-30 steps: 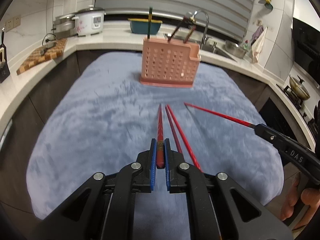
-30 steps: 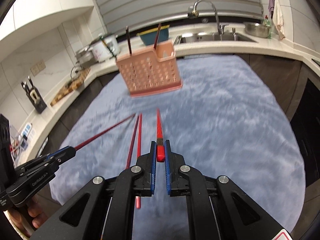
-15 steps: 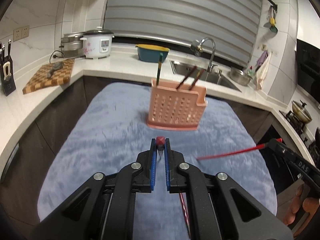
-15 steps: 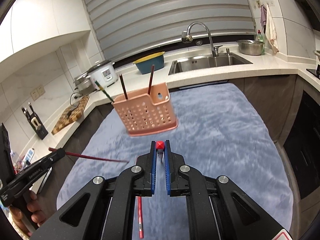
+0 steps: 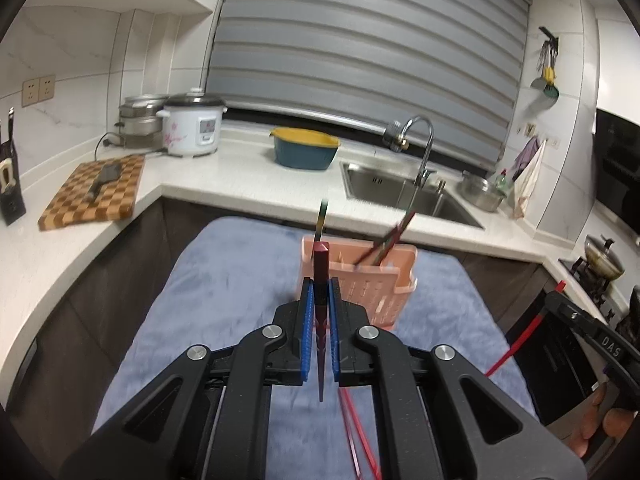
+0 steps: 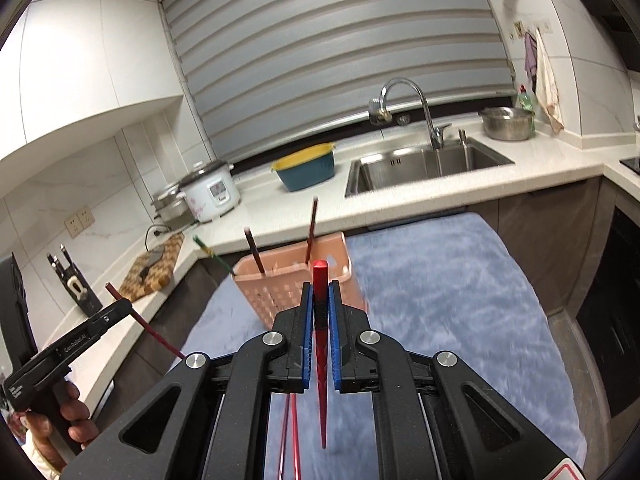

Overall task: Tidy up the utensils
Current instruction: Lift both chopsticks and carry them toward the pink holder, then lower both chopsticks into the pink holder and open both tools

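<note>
My left gripper (image 5: 320, 286) is shut on a dark red chopstick (image 5: 321, 264), thick end up and thin tip hanging below the jaws. Just beyond it stands the pink perforated utensil holder (image 5: 394, 276) with a green chopstick (image 5: 322, 216) and two brown ones (image 5: 390, 236) in it. My right gripper (image 6: 320, 288) is shut on a bright red chopstick (image 6: 320, 364) in the same upright pose, above the holder (image 6: 260, 296). Each gripper shows at the other view's edge: right gripper (image 5: 560, 306), left gripper (image 6: 120, 306). Two red chopsticks (image 5: 360, 444) lie on the cloth.
A blue-grey cloth (image 5: 224, 280) covers the table. The white counter behind carries a checkered cutting board (image 5: 96, 188), a rice cooker (image 5: 192, 128), a blue bowl with a yellow rim (image 5: 304, 152), and a steel sink (image 5: 384, 188) with a faucet (image 5: 424, 148). A hand (image 6: 76, 420) holds the left gripper.
Both grippers rose off the cloth, each with a chopstick. The chopsticks swung from pointing forward to hanging tip down. The holder now sits lower and closer in both views.
</note>
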The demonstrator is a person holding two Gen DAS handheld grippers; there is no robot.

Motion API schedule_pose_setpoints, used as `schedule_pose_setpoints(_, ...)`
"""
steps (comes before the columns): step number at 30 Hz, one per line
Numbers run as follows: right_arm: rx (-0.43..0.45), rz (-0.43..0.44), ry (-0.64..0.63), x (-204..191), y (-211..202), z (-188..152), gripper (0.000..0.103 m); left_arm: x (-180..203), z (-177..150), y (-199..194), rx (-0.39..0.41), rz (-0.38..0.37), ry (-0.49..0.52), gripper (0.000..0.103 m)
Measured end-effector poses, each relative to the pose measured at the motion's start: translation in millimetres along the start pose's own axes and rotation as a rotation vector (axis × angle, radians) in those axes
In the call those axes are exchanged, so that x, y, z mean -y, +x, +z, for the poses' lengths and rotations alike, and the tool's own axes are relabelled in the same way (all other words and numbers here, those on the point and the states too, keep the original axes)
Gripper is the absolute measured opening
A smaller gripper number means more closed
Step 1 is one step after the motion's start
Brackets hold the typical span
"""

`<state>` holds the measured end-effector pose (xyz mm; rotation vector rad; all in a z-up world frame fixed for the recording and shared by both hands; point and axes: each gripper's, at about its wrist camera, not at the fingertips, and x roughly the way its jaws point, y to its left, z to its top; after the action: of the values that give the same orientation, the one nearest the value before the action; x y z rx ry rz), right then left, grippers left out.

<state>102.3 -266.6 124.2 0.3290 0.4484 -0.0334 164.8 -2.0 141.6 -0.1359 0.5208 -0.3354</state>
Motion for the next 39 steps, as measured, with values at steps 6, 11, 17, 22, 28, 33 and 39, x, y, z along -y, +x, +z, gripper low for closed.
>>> schedule_pose_setpoints(6, 0.082, 0.014, -0.018, -13.8, 11.7, 41.7, 0.007, 8.3, 48.3, -1.4, 0.098, -0.02, 0.016, 0.007)
schedule_pose_setpoints(11, 0.153, 0.015, -0.024, -25.3, 27.2, 79.7, 0.007, 15.5, 93.0, 7.1, 0.185, -0.025, 0.029, 0.007)
schedule_pose_setpoints(17, 0.198, 0.037, 0.023, -29.6, 58.0, 114.1, 0.007, 18.5, 120.1, 33.3, 0.223, -0.024, 0.048, 0.007)
schedule_pose_setpoints(22, 0.218, 0.04, 0.021, -37.7, 85.1, 123.5, 0.007, 15.8, 122.4, 63.2, 0.194, -0.017, 0.048, 0.007)
schedule_pose_setpoints(28, 0.161, 0.024, 0.007, -39.7, 123.1, 113.5, 0.007, 9.6, 107.9, 93.8, 0.137, -0.007, 0.039, 0.007)
schedule_pose_setpoints(33, 0.087, 0.015, 0.022, -32.5, 151.2, 93.7, 0.007, 5.3, 93.2, 113.4, 0.087, 0.0, 0.031, 0.007)
schedule_pose_setpoints(39, 0.033, 0.007, 0.028, -27.9, 171.2, 77.8, 0.007, 0.4, 81.5, 128.8, 0.047, 0.017, 0.021, 0.007)
